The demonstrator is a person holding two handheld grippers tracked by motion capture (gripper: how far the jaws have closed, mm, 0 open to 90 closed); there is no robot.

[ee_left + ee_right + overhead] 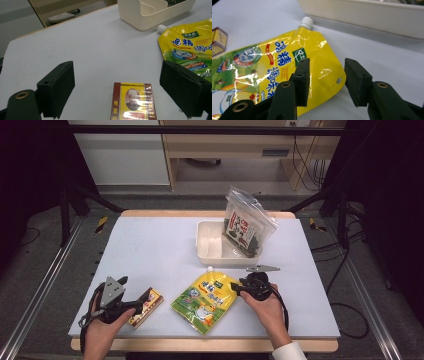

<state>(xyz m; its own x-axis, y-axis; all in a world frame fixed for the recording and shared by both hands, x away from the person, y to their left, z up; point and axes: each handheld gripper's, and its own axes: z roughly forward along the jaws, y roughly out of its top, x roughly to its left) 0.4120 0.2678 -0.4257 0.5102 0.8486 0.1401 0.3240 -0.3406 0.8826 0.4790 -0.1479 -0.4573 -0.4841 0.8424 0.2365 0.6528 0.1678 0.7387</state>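
A yellow spouted pouch (205, 301) (190, 47) (262, 72) lies flat at the table's front middle. My right gripper (236, 288) (327, 62) is open at its right corner; one jaw hangs over the pouch, the other over bare table, and neither pad presses on it. A small red-and-yellow box (146, 306) (133, 105) (218, 40) lies left of the pouch. Around it my left gripper (141, 303) (117, 67) stands wide open, with a jaw on each side and clear of the box.
A white tray (210, 251) (147, 15) (367, 15) sits behind the pouch, with a clear bag of dark snack (245, 222) leaning in its right half. The white tabletop (150, 245) stretches bare to the left and back.
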